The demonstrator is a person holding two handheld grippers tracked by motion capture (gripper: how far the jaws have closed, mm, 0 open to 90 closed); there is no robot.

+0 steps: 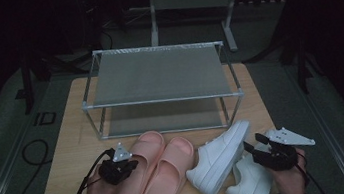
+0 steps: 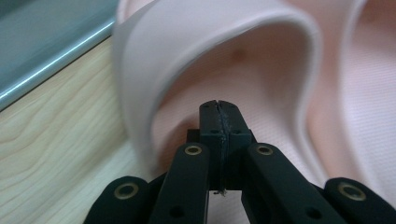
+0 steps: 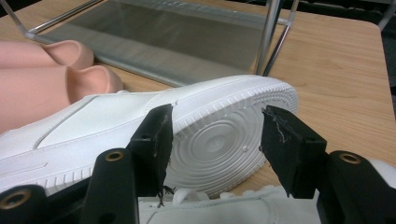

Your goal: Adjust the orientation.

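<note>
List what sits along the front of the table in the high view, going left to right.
Left gripper → first pink slide → second pink slide → white sneaker tipped on its side → right gripper. A second white sneaker lies partly under them.

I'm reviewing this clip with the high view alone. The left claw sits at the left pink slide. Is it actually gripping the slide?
Observer: No. In the left gripper view the left claw is shut pad to pad with nothing between the pads. It points into the opening under the strap of the left pink slide.
Operator: And the right claw?
Observer: The right claw is open, its jaws standing either side of the toe of the white sneaker.
Operator: How does that sneaker lie?
Observer: On its side, with the ribbed sole facing the claw's camera and the shoe rack behind it.
</note>
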